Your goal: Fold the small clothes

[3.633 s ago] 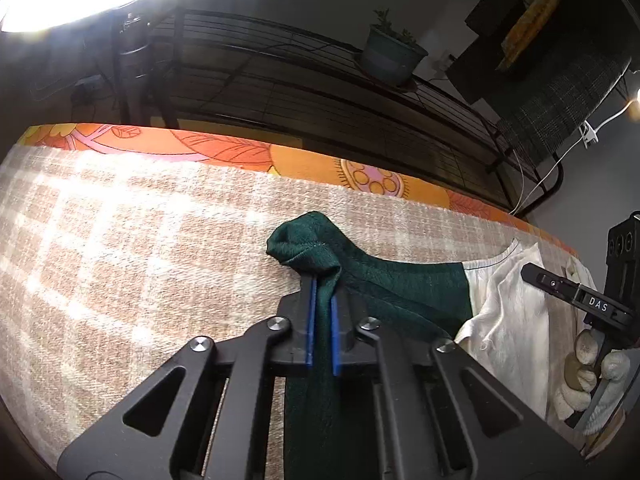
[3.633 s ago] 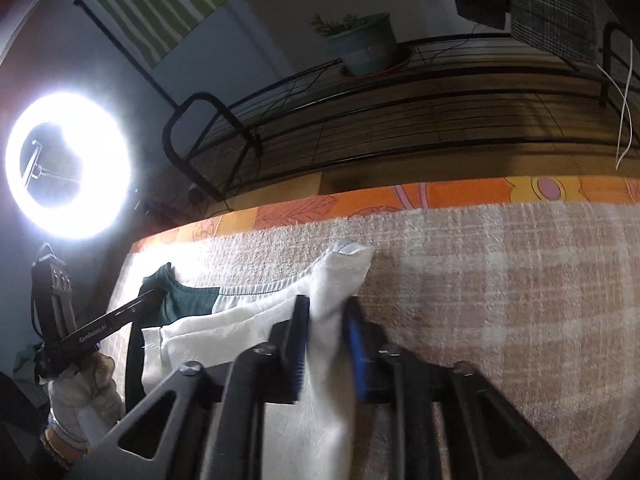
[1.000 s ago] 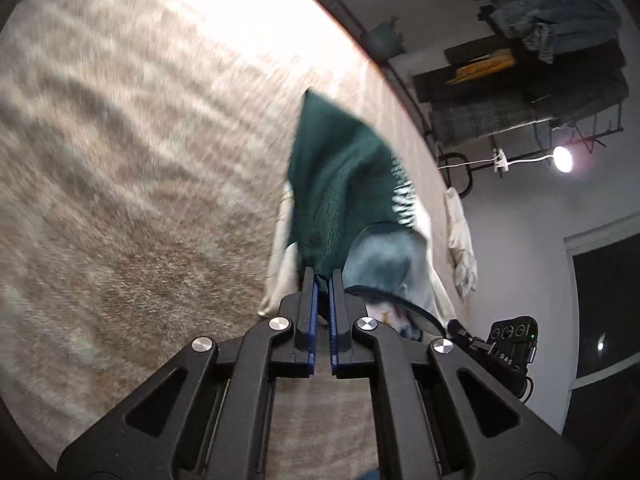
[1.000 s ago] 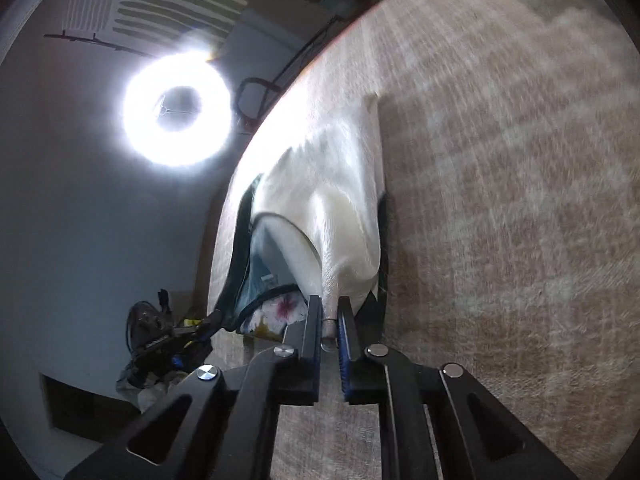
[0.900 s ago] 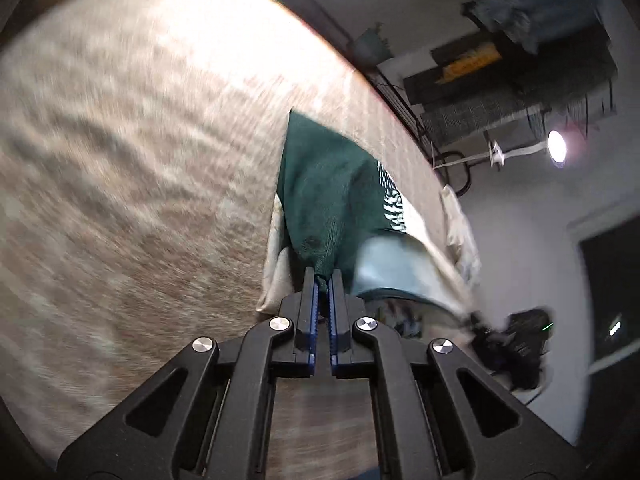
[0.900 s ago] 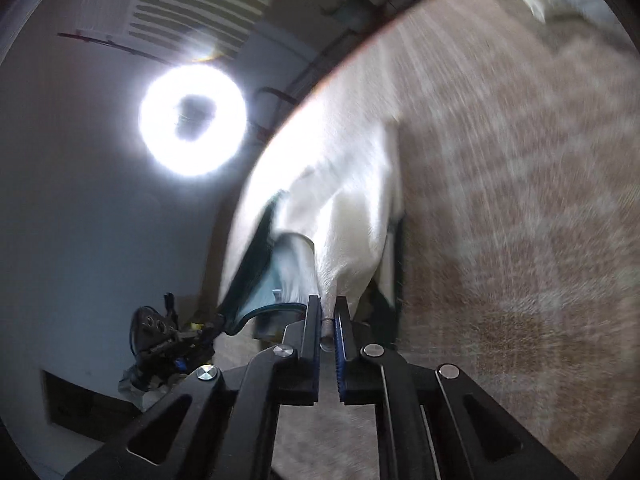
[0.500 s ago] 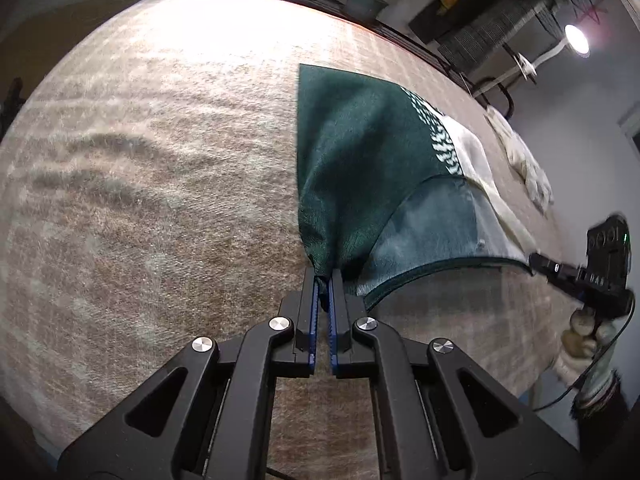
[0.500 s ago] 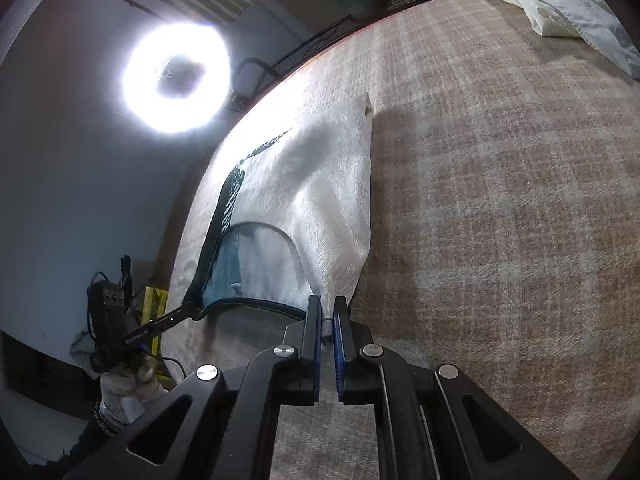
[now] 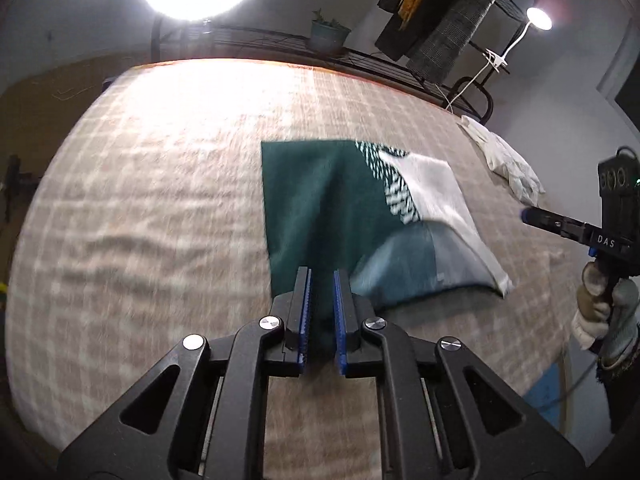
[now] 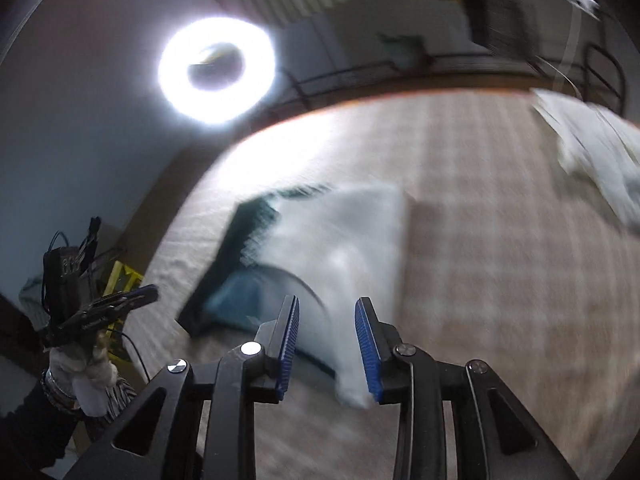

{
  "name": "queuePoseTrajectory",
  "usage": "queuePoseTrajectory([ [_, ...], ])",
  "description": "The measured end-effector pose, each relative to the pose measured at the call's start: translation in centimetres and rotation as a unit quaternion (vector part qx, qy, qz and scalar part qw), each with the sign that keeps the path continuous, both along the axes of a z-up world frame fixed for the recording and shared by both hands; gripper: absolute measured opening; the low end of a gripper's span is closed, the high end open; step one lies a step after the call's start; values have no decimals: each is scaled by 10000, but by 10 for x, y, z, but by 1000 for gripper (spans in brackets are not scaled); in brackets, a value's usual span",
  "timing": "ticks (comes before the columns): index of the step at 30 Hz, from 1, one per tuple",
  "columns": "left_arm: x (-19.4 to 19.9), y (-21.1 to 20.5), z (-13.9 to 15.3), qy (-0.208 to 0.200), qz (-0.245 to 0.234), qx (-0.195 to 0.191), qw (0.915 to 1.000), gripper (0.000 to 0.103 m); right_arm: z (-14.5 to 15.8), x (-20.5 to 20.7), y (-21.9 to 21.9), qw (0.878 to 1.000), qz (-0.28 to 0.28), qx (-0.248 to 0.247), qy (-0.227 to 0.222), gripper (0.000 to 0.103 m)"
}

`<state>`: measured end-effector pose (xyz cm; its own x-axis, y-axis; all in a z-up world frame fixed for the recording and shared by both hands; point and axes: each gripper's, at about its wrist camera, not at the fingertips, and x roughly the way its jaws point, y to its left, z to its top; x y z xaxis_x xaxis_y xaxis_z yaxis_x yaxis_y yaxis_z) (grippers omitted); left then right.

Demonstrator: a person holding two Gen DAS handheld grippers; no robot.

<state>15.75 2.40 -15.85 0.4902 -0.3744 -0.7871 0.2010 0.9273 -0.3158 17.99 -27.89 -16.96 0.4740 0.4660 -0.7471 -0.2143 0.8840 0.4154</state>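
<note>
A small green-and-white garment (image 9: 352, 208) lies flat on the checked bedspread (image 9: 152, 200), green half on the left, white half on the right, neckline toward me. My left gripper (image 9: 320, 276) is open, its jaws a little apart over the garment's near green corner. In the right wrist view the same garment (image 10: 340, 248) is blurred; my right gripper (image 10: 326, 312) is open wide above its near white corner and holds nothing.
A crumpled white cloth (image 9: 504, 160) lies at the bed's far right, also in the right wrist view (image 10: 596, 152). A metal rack (image 9: 280, 44) with a potted plant (image 9: 328, 34) runs behind the bed. A ring light (image 10: 216, 68) glares.
Both grippers, shut on the garment's corners half a second ago, have opened and let it go. The garment now lies flat on the bedspread. Both cameras have pulled back.
</note>
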Motion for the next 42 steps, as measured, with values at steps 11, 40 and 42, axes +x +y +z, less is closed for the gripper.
queuePoseTrajectory([
  [11, 50, -16, -70, 407, 269, 177, 9987, 9, -43, 76, 105, 9963, 734, -422, -160, 21],
  [40, 132, -115, -74, -232, -166, 292, 9992, 9, -73, 149, 32, 9991, 68, -307, 269, 24],
  [42, 133, -110, -76, -161, -117, 153, 9997, 11, -83, 153, 25, 9987, -19, -379, 328, 17],
])
